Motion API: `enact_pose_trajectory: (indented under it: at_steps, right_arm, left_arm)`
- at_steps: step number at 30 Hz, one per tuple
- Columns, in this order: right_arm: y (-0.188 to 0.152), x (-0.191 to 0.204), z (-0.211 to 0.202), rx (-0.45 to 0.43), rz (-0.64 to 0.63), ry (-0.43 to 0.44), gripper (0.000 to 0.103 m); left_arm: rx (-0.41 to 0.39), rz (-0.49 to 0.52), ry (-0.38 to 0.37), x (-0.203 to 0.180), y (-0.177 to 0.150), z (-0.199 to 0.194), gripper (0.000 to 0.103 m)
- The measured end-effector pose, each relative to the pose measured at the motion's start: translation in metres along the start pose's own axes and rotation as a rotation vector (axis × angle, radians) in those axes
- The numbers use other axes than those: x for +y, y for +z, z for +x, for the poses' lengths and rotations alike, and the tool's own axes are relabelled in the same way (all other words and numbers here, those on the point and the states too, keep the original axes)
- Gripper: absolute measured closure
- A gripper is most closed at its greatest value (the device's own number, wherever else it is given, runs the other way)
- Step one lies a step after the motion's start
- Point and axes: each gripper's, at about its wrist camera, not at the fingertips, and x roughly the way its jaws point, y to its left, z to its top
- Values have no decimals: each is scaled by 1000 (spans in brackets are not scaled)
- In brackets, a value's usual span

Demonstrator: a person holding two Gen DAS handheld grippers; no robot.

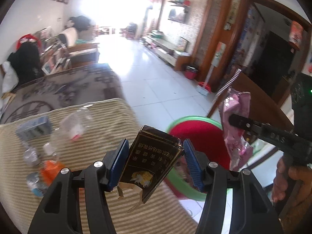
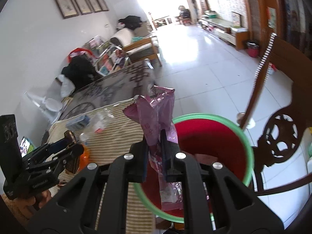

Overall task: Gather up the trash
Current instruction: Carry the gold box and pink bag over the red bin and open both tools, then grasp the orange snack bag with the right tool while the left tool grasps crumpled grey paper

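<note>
My left gripper (image 1: 154, 150) is shut on a dark cigarette pack (image 1: 152, 161), which sits tilted between the blue pads over the edge of the striped tablecloth (image 1: 109, 120). Just beyond it stands a red bin with a green rim (image 1: 176, 121). To the right, my right gripper (image 1: 239, 120) pinches a crumpled pink wrapper (image 1: 236, 105) above the bin. In the right wrist view, the right gripper (image 2: 155, 146) is shut on the pink wrapper (image 2: 156, 117), hanging over the bin's near rim (image 2: 251, 156). At the left, the left gripper (image 2: 64, 142) carries the pack (image 2: 70, 136).
On the cloth lie a blue-white carton (image 1: 34, 128), a crushed clear plastic bottle (image 1: 74, 124), an orange-labelled bottle (image 1: 50, 169) and small clear bottles (image 1: 31, 154). A carved wooden chair (image 2: 278, 136) stands right of the bin. White tiled floor (image 1: 156, 74) stretches beyond.
</note>
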Motion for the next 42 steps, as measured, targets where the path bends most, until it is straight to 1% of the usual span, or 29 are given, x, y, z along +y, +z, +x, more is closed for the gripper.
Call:
enact_pose_trajectory:
  at_steps: [5,11,12,13,14,15,17,18,20,23,27,29,32,36,38,40,42]
  right_arm:
    - [0,-27,-1,1,47,-32,92]
    - [-5,-48,0,17,84,-69,92]
    - [-6,-51,1,21,95,-79,92]
    - [-7,-54,2,21,106,-83,92]
    - [-8,-56,1,20,117,-87,90]
    - [-8,-58,1,19,129,-92,87]
    - [-10,-61,-1,3,149,-99,56]
    - [-10,-61,-2,-5,152,-106,55]
    - [-10,-60,-1,-5,157,-111,54]
    - [-9,-53,0,-8,158,-114,54]
    - [-6,-24,6,-10,118,-100,54]
    - [-5,-11,11,-8,101,-89,51]
    - [-5,22,24,14,57,-62,50]
    - [-11,74,46,60,-3,-19,49]
    - [-15,99,57,83,-33,-4,46]
    - [-23,129,72,120,-69,19,45]
    - [-31,155,88,161,-99,40,45]
  left_arm:
    - [58,19,-109,-27,8,30,48]
    - [79,50,-172,-49,17,53,47]
    - [86,53,-178,-52,19,58,44]
    - [97,53,-167,-53,20,61,27]
    - [95,44,-148,-52,22,63,17]
    - [85,28,-147,-50,22,62,17]
    - [84,-21,-158,-39,22,60,17]
    - [90,-36,-160,-35,23,59,17]
    - [92,-62,-158,-25,21,55,17]
    - [63,-92,-133,-5,18,40,17]
    - [23,-104,-66,29,7,15,17]
    - [0,-112,-33,46,3,2,17]
    - [-26,-137,18,80,-5,-15,17]
    - [-43,-191,91,135,-24,-41,17]
    - [-43,-226,129,168,-35,-53,17]
    - [-39,-259,162,194,-43,-60,17]
    - [-32,-305,198,228,-55,-69,17]
